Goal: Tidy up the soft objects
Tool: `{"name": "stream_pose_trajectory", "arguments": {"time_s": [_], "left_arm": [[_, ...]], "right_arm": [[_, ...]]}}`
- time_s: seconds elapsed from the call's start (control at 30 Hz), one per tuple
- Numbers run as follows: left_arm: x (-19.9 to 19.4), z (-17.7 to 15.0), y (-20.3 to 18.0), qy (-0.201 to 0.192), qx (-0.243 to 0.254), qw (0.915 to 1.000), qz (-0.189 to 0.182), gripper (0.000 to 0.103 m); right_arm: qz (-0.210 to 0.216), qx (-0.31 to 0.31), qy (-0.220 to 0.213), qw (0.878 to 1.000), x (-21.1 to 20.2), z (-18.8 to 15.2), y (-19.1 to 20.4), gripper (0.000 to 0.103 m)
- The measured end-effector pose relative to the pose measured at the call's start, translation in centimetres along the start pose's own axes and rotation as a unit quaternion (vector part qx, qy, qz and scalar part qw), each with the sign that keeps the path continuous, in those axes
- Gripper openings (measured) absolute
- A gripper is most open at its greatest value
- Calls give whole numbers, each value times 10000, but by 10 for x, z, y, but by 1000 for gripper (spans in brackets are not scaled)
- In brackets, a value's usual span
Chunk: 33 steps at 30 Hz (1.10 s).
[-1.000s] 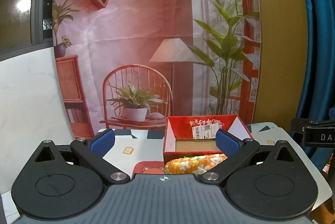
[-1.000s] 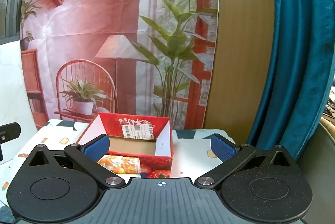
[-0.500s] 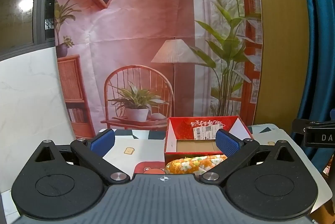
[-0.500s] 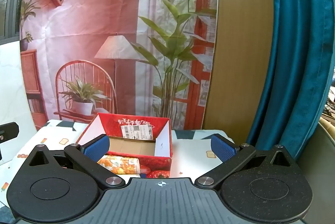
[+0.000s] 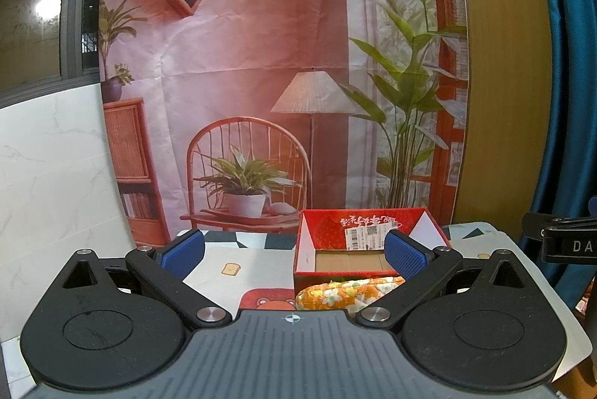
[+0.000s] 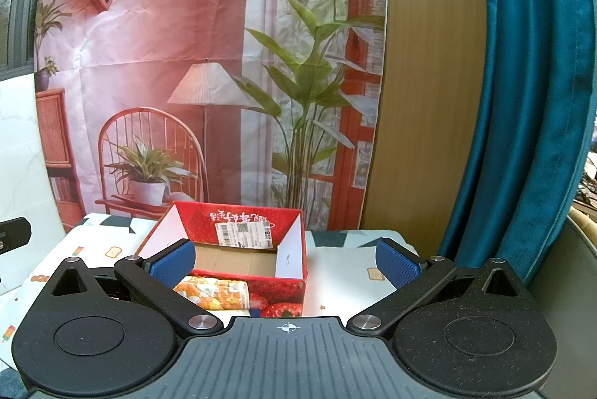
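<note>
A red strawberry-print box [image 5: 367,251] [image 6: 238,250] stands open on the patterned tablecloth, its cardboard floor bare. A rolled soft object in orange floral cloth [image 5: 347,292] [image 6: 211,292] lies on the table against the box's near wall. My left gripper [image 5: 294,255] is open, hovering short of the roll, with its right pad in front of the box's right side. My right gripper [image 6: 285,261] is open too, its left pad just above the roll's left end. Nothing sits between either pair of fingers.
The tablecloth [image 5: 238,268] [image 6: 347,272] carries toast and bear prints. A printed backdrop [image 5: 283,63] hangs right behind the table. A teal curtain [image 6: 530,100] hangs at the right. Part of the other gripper shows at the right edge [image 5: 567,244] of the left wrist view.
Both views have shifted only slightly; the box and the floral roll lie where they were, and both grippers have stayed open.
</note>
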<state>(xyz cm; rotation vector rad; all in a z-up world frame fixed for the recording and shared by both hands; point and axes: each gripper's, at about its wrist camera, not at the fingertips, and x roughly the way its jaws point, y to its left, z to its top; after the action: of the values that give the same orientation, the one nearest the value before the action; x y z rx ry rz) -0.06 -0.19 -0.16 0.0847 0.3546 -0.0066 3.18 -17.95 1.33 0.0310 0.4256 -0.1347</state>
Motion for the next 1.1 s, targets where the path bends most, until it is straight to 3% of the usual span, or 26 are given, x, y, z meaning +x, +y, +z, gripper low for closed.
{"name": "stream_pose_trajectory", "arguments": {"time_s": [1.1], "left_arm": [[0, 0, -2, -7, -6, 10000, -4, 103]], "right_arm": [[-10, 12, -23, 10000, 1, 1, -1, 103]]}}
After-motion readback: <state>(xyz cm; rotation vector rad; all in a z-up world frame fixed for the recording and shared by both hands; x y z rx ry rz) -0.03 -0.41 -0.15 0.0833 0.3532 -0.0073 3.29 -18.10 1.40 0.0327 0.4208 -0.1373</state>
